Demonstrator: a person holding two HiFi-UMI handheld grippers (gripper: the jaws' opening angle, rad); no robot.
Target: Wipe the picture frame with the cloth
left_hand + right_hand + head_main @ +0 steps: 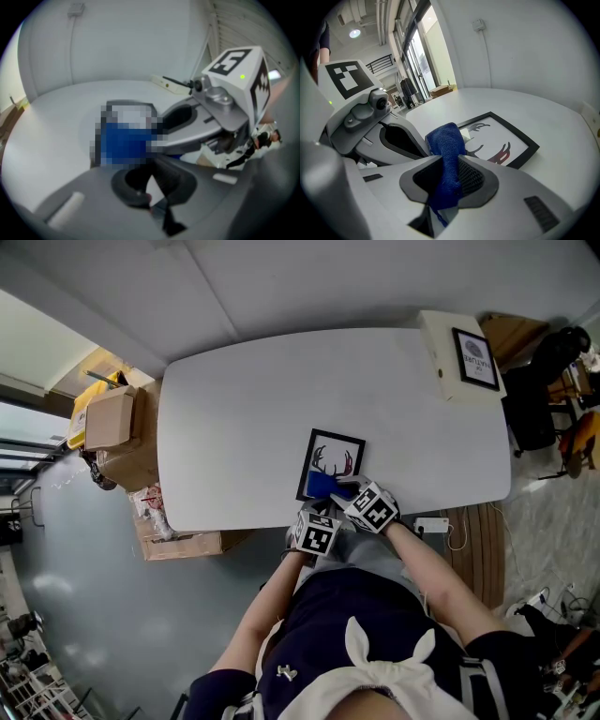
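A black-rimmed picture frame with an antler drawing lies flat near the front edge of the white table. My right gripper is shut on a blue cloth, which stands up between its pads and rests over the frame's near end. The left gripper sits close beside it on the left, at the frame's near edge. In the left gripper view its dark pads meet with nothing seen between them, though that picture is blurred. The right gripper's marker cube fills that view's right side.
A white box with a small framed print stands at the table's far right corner. Cardboard boxes are stacked off the table's left end. A white power strip lies by the front edge at the right. Dark chairs stand at the far right.
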